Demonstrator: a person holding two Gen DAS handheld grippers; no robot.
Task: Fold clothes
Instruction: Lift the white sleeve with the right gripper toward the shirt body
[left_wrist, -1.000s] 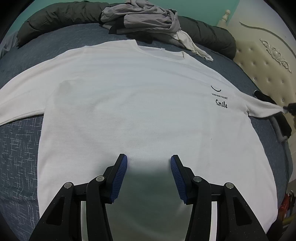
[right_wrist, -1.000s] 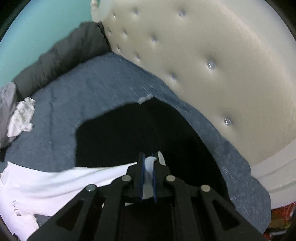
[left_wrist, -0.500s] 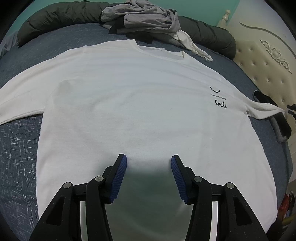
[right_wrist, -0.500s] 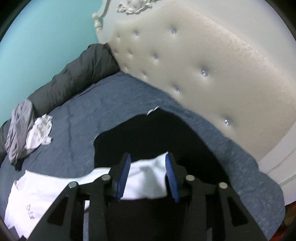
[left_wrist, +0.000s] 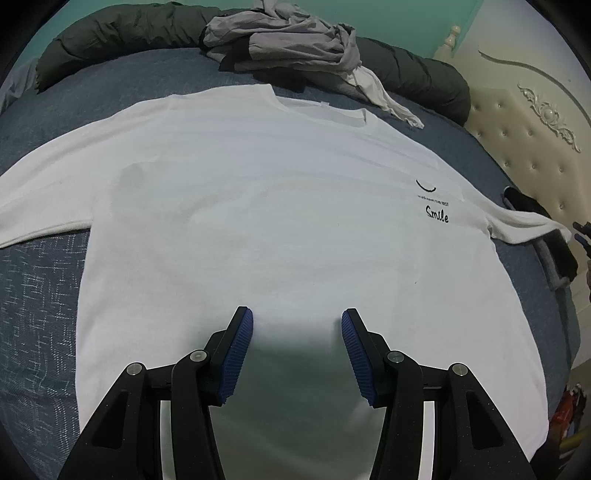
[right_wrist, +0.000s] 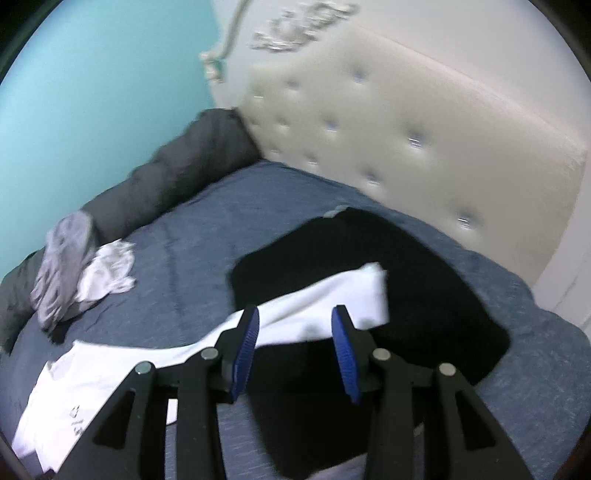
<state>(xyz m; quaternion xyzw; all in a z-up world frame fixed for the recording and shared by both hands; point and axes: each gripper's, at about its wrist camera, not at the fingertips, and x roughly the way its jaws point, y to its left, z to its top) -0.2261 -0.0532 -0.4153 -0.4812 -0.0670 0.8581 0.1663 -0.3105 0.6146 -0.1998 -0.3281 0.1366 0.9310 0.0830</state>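
Observation:
A white long-sleeved shirt (left_wrist: 280, 206) with a black "Smile" print lies spread flat, front up, on the blue bed (left_wrist: 40, 295). My left gripper (left_wrist: 297, 323) is open and empty above the shirt's lower middle. In the right wrist view the shirt's right sleeve (right_wrist: 332, 299) lies stretched across a black garment (right_wrist: 424, 295). My right gripper (right_wrist: 295, 319) is open and empty, raised just above the sleeve near its cuff. The right gripper shows faintly at the far right edge of the left wrist view.
A heap of grey and white clothes (left_wrist: 291, 48) lies beyond the collar against a dark rolled quilt (left_wrist: 118, 40). The tufted cream headboard (right_wrist: 406, 118) stands past the black garment. A teal wall (right_wrist: 92, 92) is behind.
My right gripper has opened and let go of the sleeve cuff, then lifted and pulled back. The sleeve now lies flat on the black garment. The left gripper has barely moved.

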